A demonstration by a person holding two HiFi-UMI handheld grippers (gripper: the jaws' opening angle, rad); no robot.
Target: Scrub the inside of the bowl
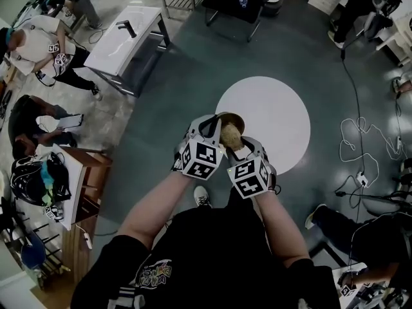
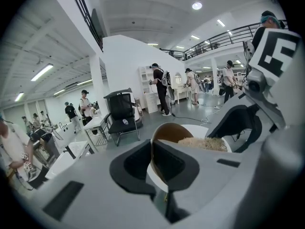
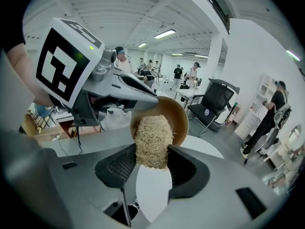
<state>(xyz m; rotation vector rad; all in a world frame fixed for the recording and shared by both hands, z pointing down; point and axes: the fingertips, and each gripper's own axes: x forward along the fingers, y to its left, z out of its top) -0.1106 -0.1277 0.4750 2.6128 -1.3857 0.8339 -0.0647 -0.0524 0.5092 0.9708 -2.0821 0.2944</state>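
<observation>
Brown bowl (image 3: 180,116), rim pinched in the closed left gripper (image 2: 152,166), mouth facing the right gripper (image 3: 152,157), which clamps a straw-coloured scrub pad (image 3: 152,132) whose long axis points straight ahead into the bowl.

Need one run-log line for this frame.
left claw: shut on bowl rim | right claw: shut on scrub pad | scrub pad: inside bowl | bowl: held in air over floor

Forearms forward, left gripper (image 1: 215,126) and right gripper (image 1: 237,145) close together, tilted down, jaws clamped.
</observation>
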